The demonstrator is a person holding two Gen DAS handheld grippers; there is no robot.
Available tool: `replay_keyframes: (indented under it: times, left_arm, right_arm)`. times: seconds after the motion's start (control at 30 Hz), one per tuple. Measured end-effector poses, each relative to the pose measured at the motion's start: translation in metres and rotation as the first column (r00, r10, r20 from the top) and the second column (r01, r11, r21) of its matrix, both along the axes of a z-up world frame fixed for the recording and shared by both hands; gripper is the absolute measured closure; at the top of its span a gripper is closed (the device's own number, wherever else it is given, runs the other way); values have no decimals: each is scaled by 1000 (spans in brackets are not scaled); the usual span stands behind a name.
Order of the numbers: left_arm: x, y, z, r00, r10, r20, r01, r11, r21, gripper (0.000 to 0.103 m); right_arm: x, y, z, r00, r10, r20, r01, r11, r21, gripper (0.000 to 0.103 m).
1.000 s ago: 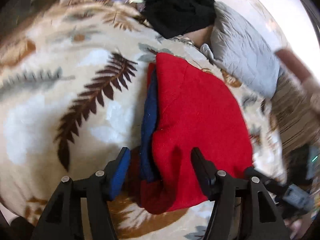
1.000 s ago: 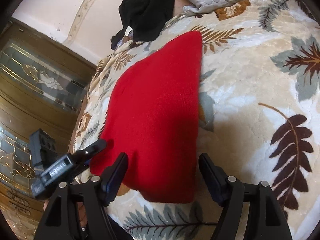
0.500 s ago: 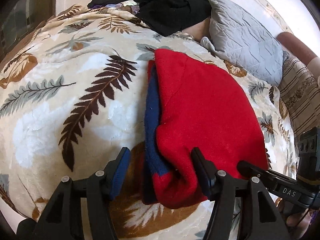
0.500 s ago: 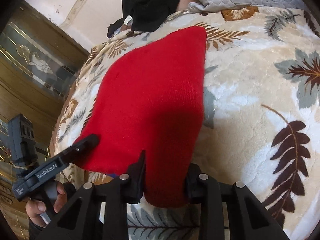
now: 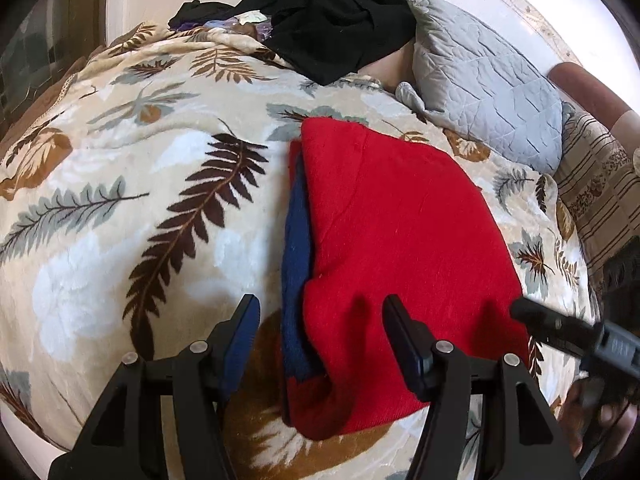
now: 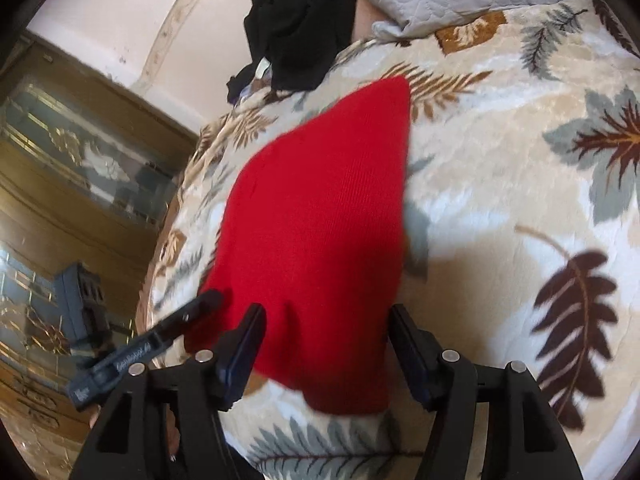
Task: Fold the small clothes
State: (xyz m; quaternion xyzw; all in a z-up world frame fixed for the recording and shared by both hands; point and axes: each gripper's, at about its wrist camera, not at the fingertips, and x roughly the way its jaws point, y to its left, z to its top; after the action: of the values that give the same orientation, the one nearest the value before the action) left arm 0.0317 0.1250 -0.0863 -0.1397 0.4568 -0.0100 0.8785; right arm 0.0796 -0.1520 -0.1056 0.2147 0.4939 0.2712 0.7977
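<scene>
On the leaf-print blanket (image 5: 120,208) of the bed lies the folded red garment (image 5: 400,240). Only the left wrist view shows its navy layer (image 5: 296,272) peeking out along the left edge. The left tool (image 5: 318,344) hangs released over the near hem. The right tool (image 6: 326,344), clamped half a second ago, now gapes wide. Its near hem blurs.
</scene>
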Motion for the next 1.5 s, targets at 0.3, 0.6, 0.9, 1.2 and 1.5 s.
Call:
replay_keyframes:
  times: [0.3,0.6,0.9,1.2,1.5]
  left_arm:
    - [6,-7,-8,999,-11,-30,12,1000,22,38]
    - [14,11,1,1000,15,5,-15,1000,2,37]
    - [50,24,-7,999,-5,-41,-5,972,-234,32]
    - [67,13,-37,993,-68,-97,37,957,-286,31]
    - [66,7,-34,994,-84,-67,66,971,-232,61]
  right_arm:
    - [84,23,-21,994,30,-104,-33,999,-34,47]
    - [65,10,-10,999,-42,-32,42,999,-10,27]
    - [59,17,-11,999,4,-48,-3,999,35,27]
    - [68,21,-35,995,28,-97,-24,999,44,26]
    - [57,37,-20,998,56,-2,-56,992,-117,56]
